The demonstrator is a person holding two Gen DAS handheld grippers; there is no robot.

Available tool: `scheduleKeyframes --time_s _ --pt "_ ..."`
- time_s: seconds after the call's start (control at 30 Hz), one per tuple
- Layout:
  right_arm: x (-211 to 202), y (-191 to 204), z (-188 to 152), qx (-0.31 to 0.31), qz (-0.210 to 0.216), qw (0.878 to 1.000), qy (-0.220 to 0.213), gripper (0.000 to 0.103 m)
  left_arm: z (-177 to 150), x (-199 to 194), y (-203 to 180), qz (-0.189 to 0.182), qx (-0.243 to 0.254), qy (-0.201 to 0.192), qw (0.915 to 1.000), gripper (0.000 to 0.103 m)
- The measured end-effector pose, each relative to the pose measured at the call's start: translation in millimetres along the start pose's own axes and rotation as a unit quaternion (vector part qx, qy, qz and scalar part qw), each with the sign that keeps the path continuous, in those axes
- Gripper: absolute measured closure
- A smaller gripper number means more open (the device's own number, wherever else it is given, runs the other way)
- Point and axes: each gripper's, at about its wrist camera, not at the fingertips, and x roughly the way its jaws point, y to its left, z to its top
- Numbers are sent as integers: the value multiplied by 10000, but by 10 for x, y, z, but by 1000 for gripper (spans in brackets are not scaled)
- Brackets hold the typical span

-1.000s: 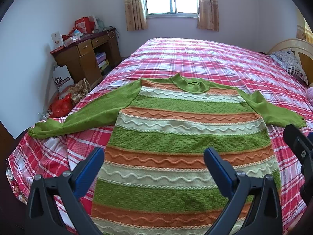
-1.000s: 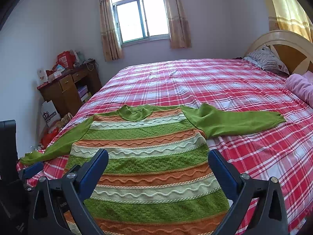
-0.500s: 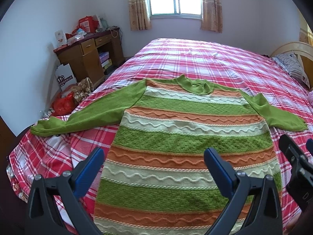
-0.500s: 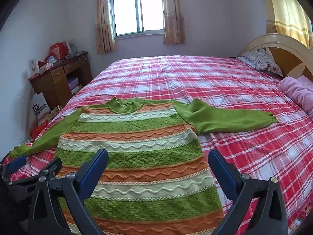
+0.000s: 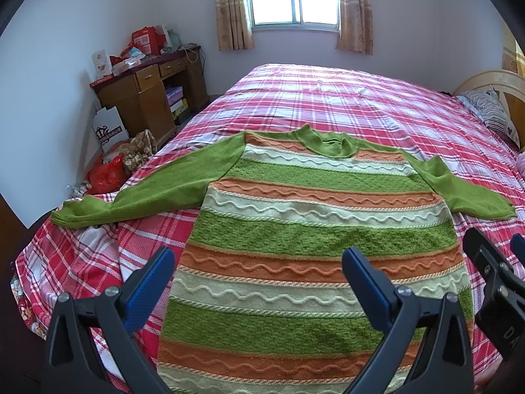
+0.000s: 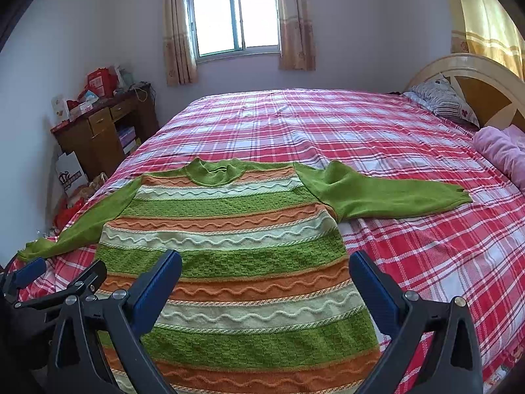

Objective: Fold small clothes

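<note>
Writing: white paper bag [image 5: 110, 128] on floor beside desk, black crest-like logo with a line of text below, too small to read. Red boxes [image 5: 147, 37] on desk top, printed faces not legible. Letters "DA" embossed on black body at lower right edge of left wrist view.

Sweater [image 5: 315, 236]: knit, striped in green, orange and cream bands with wavy raised lines, plain green sleeves and collar. Laid flat, front up, on near part of bed [image 5: 344, 98] with red-and-white plaid cover. Long axis running from hem, nearest the cameras, to collar [image 5: 328, 142], pointing away toward window [image 6: 236, 19]. Left sleeve [image 5: 147, 193] stretched out toward desk-side edge of bed, cuff at the edge. Right sleeve [image 6: 387, 197] stretched out toward headboard [image 6: 475, 78] side, lying on the plaid.

Left gripper [image 5: 257, 274]: blue-padded fingers spread wide apart, nothing between them, hovering over lower left part of sweater body.

Right gripper [image 6: 264, 277]: fingers likewise spread wide, holding nothing, over lower right part of sweater body.

Striped pillow [image 6: 443, 101] and pink blanket [image 6: 502, 151] at headboard end. Wooden desk [image 6: 98, 128] against wall. Red plastic bag [image 5: 106, 174] on floor.
</note>
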Motion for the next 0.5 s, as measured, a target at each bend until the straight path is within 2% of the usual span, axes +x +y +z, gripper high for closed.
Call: scheduleKeyframes --time_s 0.5 --pt "13 -11 2 43 33 10000 35 1 0 3 -7 -9 5 16 10000 0"
